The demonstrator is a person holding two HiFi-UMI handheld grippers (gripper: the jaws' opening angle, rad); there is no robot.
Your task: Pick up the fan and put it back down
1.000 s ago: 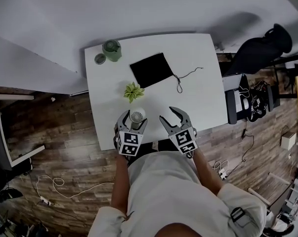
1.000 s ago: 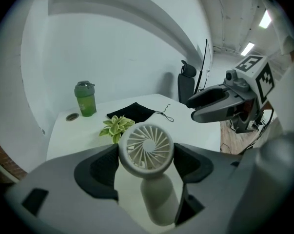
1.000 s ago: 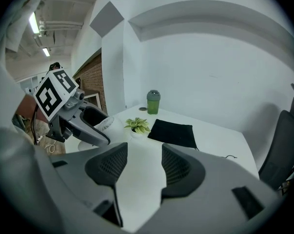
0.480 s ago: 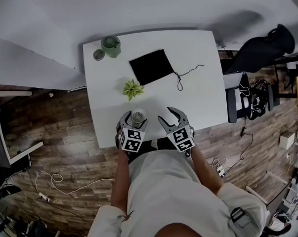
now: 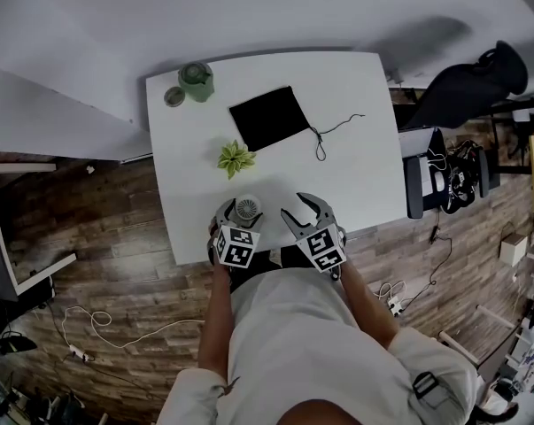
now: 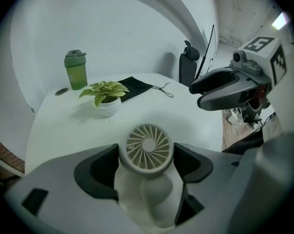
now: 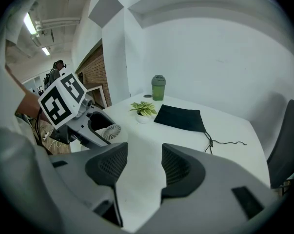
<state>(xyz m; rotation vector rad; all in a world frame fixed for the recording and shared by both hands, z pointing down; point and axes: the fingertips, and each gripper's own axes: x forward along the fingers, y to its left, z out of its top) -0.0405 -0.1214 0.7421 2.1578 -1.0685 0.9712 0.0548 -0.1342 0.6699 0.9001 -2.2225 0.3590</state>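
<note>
Got the little white fan [image 6: 147,147] pinched in the left tongs [image 5: 244,209], both pads pressed against the sides of its round head, grille turned up toward the camera. Can't tell whether the base touches the surface [image 5: 364,175] or hangs just off it. Either way, sitting right at the near edge, close to the body.

Got nothing in the right tongs [image 7: 144,159]. Parked just to the right of the left pair, angled down, held apart with only bare white surface showing in the gap.

Straight ahead of the left tongs, not far off: a small leafy potted plant [image 5: 236,158]. Further out, ahead of both pairs and roughly between their lines: a flat black pouch [image 5: 268,119].

Way out at the far left corner, well apart from both pairs: a green bottle [image 5: 197,80], upright, with a small round lid [image 5: 174,96] lying just beside it.

Off past the right tongs, beyond the far right corner: a black chair [image 5: 466,91].
</note>
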